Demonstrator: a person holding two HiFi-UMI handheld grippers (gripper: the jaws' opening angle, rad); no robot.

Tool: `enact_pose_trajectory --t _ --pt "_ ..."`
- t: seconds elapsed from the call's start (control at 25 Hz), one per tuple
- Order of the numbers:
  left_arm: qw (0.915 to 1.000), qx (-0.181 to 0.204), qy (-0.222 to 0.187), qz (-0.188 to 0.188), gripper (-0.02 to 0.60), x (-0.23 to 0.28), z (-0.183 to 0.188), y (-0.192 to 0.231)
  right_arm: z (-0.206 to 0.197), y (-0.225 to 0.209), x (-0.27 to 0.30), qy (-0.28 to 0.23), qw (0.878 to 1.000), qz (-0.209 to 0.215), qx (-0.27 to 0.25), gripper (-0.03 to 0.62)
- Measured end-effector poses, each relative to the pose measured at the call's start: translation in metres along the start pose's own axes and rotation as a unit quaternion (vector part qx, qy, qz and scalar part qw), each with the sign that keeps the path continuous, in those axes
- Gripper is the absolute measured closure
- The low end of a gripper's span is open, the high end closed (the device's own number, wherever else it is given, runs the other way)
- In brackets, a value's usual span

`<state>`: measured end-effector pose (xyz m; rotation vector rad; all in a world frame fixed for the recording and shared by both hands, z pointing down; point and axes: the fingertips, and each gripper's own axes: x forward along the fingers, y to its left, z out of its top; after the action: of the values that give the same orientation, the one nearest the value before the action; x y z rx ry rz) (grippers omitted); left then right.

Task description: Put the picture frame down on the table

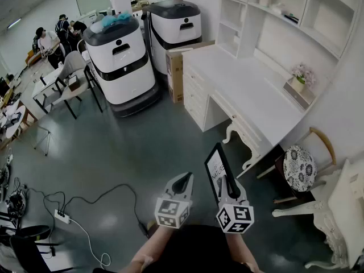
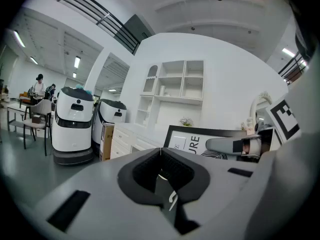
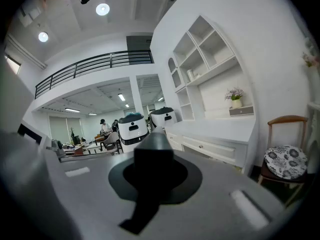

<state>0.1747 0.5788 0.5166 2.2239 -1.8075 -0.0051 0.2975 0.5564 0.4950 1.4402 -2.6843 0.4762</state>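
- The picture frame (image 1: 218, 166), black-edged with a white print and dark lettering, was held in the air over the grey floor (image 1: 131, 152). It stood roughly on edge, and its printed face was turned toward the person's left.
- It was not on the bench (image 1: 250, 87). The white bench stood farther ahead and to the right, and the frame was clear of its nearest curved leg.
- The right claw (image 1: 226, 182) was closed on the frame's near lower edge. In the right gripper view a dark slab filled the space between its jaws, seen end-on.
- The left claw (image 1: 186, 178) hung just beside the frame on the person's left, apart from it. In the left gripper view its jaws met with nothing between them. The frame's print and the right claw's grey finger showed beyond.
- On the bench, a small pot of pale flowers (image 1: 300, 77) stood on a low ledge at the back by the wall. White shelves (image 1: 273, 10) rose behind it.
- A wooden chair with a patterned round cushion (image 1: 300, 168) stood at the right, beside the bench's near end.
- A cardboard box (image 1: 175, 70) stood against the bench's far end. Two white, dark-topped wheeled machines (image 1: 122, 61) were parked next to it.
- A power strip (image 1: 60, 216) with its trailing cable lay on the floor at the lower left.
- Several people (image 1: 51, 38) were at tables in the far left of the room.
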Motion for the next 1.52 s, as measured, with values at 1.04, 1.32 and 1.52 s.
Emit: enact_pose_trajectory --t 1.04,1.32,1.52 --pt "0.9997 -0.004 0.007 0.021 0.569 -0.014 -0.002 0.001 -0.005 0.001 -0.011 -0.009 0.999 0.002 0.032 0.58" --pt "0.9999 0.002 0.001 0.016 0.569 0.008 0.009 0.009 0.007 -0.005 0.007 -0.019 0.999 -0.001 0.029 0.58" --pt "0.9999 -0.003 0.005 0.011 0.569 0.027 0.013 0.015 0.009 -0.01 0.024 -0.016 0.999 -0.001 0.03 0.58"
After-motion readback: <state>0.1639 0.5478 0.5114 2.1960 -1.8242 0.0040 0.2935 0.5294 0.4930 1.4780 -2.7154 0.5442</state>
